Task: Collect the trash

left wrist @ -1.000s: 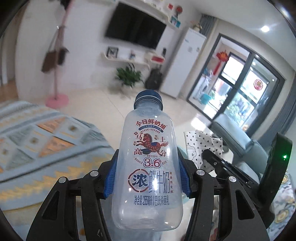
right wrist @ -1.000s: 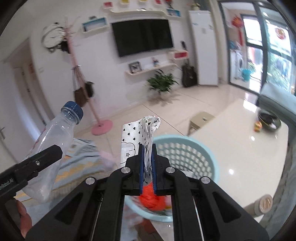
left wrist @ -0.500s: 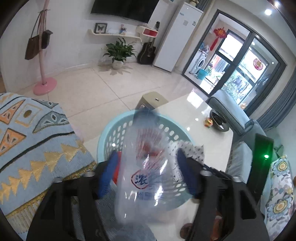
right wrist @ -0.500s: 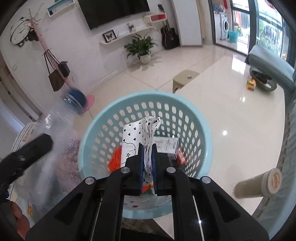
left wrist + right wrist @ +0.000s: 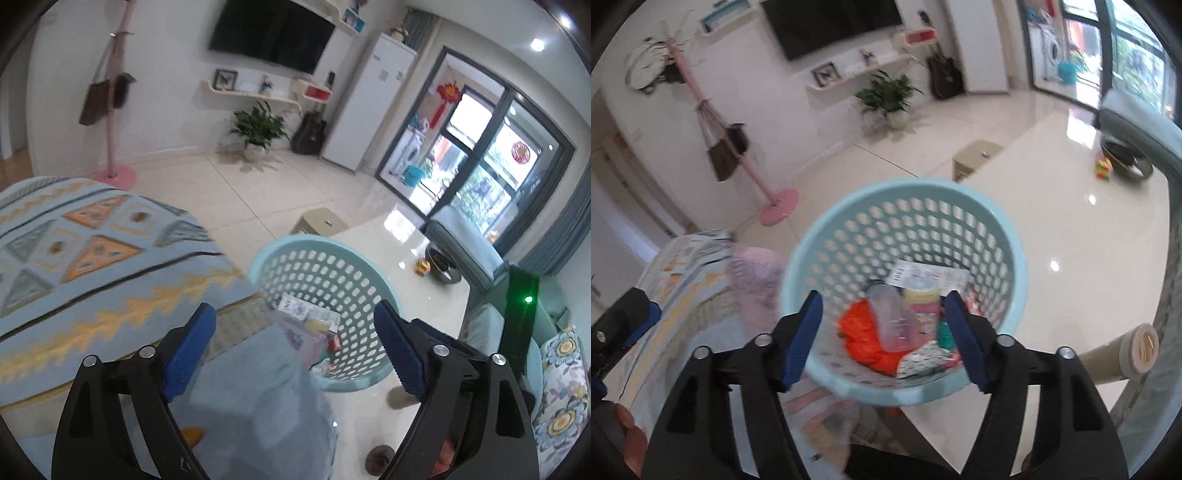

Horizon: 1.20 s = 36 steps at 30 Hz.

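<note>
A pale blue perforated basket (image 5: 1008, 236) (image 5: 266, 254) stands on the glossy white table. Inside it lie the clear milk bottle (image 5: 895, 319), an orange bag (image 5: 864, 341), the spotted white wrapper (image 5: 923, 360), a white carton (image 5: 931, 275) and a small yellow-lidded cup (image 5: 921, 295). My right gripper (image 5: 886, 334) hangs just above the basket's near rim, its jaws opening with nothing between the blue pads. My left gripper (image 5: 295, 347) is left of the basket, jaws opening wide and empty; a blue-clothed knee (image 5: 258, 398) fills the gap below it.
A patterned blue and orange blanket (image 5: 85, 251) lies to the left. A beige cylinder (image 5: 1123, 354) lies on the table at the right, a dark bowl (image 5: 1124, 157) and a small toy (image 5: 1104, 170) farther back. A beige stool (image 5: 977, 155) stands behind the basket.
My left gripper opened and dropped the milk bottle into the basket. My right gripper opened and let the spotted wrapper fall in. Both grippers tilted down toward the basket.
</note>
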Available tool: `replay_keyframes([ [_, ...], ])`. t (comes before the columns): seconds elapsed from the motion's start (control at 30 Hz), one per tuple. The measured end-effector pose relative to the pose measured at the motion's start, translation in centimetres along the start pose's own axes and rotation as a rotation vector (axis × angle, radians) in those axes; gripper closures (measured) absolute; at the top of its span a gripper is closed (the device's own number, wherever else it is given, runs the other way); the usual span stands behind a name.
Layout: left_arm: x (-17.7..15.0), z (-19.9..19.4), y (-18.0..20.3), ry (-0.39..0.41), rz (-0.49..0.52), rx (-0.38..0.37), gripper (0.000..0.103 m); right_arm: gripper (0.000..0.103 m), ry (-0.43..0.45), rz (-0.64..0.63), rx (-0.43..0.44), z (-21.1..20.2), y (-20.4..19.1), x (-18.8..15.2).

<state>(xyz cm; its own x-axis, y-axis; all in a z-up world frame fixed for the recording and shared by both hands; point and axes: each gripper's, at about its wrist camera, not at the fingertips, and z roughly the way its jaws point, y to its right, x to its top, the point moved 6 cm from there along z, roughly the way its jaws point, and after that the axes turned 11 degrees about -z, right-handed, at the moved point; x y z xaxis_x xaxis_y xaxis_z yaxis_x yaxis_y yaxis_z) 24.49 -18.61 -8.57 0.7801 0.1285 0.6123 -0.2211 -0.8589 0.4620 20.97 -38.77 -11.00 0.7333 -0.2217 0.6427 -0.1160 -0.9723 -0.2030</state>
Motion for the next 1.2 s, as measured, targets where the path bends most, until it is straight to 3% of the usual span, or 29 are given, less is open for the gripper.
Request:
replay_keyframes([
  [0.13,0.3,-5.2,-2.1,0.102,-0.024,0.035,0.011,0.027,0.061,-0.083,0.014,-3.3,-4.2,0.5],
  [0.37,-1.2,-13.2,-6.5,0.276,-0.007,0.224,0.011,0.024,0.168,-0.178,-0.009,-8.6,-10.9,-0.4],
  [0.5,-2.6,-16.6,-8.7,0.359,-0.01,0.305,0.01,0.024,0.28,-0.241,-0.091,-11.7,-14.3,-1.8],
  [0.67,-4.0,-18.6,-10.8,0.45,-0.001,0.407,0.009,0.024,0.358,-0.311,-0.208,-13.5,-16.4,-3.4],
  [0.77,-5.0,-18.7,-11.1,0.441,-0.01,0.364,0.009,0.024,0.369,-0.311,-0.238,-13.9,-16.6,-4.9],
  [0.9,-5.8,-18.8,-10.3,0.503,0.017,0.345,0.009,0.024,0.371,-0.303,-0.233,-13.9,-16.0,-6.0],
  [1.2,-6.2,-19.1,-9.7,0.555,0.028,0.336,0.007,0.024,0.35,-0.299,-0.219,-12.9,-15.0,-8.1],
])
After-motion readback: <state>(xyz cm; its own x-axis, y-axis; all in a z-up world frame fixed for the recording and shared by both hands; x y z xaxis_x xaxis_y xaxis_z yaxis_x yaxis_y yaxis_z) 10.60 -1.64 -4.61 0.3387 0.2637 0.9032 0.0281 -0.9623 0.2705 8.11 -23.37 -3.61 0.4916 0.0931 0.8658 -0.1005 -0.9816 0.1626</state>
